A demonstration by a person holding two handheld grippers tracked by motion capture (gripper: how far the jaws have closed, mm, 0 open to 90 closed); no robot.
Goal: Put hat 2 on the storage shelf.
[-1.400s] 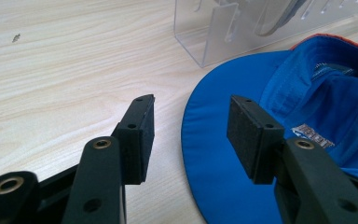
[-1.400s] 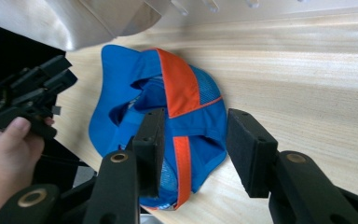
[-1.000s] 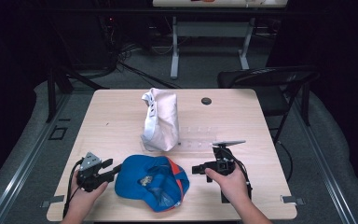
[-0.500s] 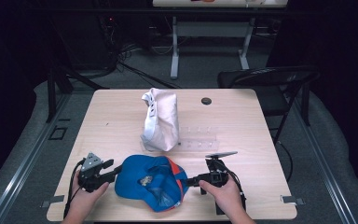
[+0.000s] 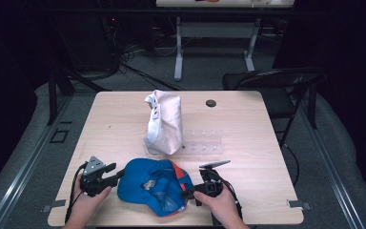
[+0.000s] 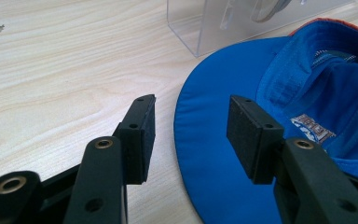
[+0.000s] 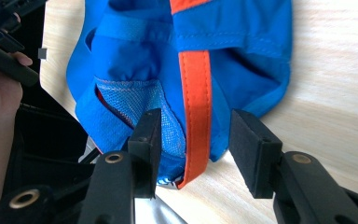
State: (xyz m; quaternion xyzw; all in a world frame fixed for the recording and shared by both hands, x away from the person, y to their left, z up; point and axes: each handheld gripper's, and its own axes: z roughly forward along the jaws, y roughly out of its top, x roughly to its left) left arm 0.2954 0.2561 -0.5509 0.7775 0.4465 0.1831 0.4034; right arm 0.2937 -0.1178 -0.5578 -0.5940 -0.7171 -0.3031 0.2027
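Pale wood tabletop runs out toward a dark room, and down at the near edge sits the blue cap, upside down, bracketed by both hands. On its brim side, the left gripper stands wide, the brim's edge lying between the pads with daylight either side: nothing pinched. Across the cap, the right gripper has just been opening its jaws, and the orange strap at the cap's back now hangs in the gap, touching neither pad that I can make out.

Here's the worry: that strap is loose and thin. If the right side closes off-centre it may catch only the mesh lining, or slide off and grab nothing. And if one side pulls before the other has bitten, the soft cap will likely skid or fold across the smooth wood, perhaps over the near edge.

Farther back, a white cap stands upright on a clear acrylic stand; a hard shove forward could knock into that. Beyond, a small black disc and a chair.
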